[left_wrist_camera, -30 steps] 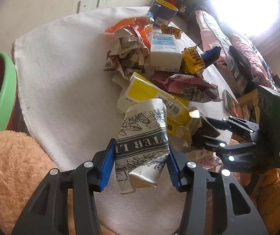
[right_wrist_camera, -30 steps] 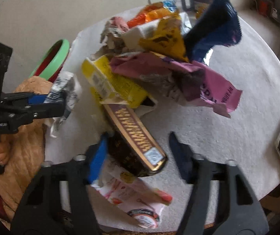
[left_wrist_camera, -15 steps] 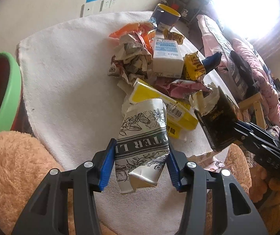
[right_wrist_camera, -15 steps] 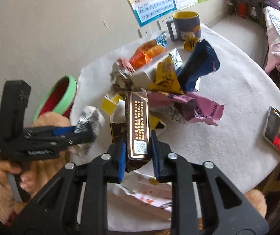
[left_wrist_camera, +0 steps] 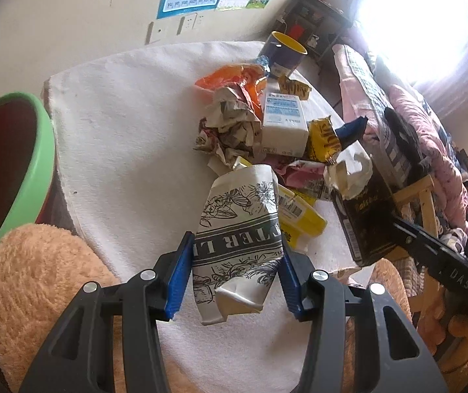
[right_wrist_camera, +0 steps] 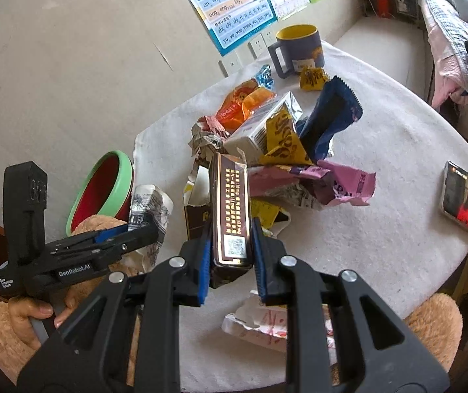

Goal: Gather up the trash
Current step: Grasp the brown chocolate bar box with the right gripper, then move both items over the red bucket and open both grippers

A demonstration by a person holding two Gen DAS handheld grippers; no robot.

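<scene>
Bare desk (left_wrist_camera: 129, 124) is lying open for you between the trash pile (left_wrist_camera: 253, 124) and the bin (left_wrist_camera: 34, 177). The pile is blocking the middle, a mug (right_wrist_camera: 299, 49) is standing behind it, and a phone (right_wrist_camera: 466, 203) is sitting at the right edge.

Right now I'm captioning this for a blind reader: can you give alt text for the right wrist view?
The right gripper is clamped on a brown carton, held above a white-covered table piled with wrappers. On the left, the left gripper holds a crumpled paper cup near a green bin.
</scene>
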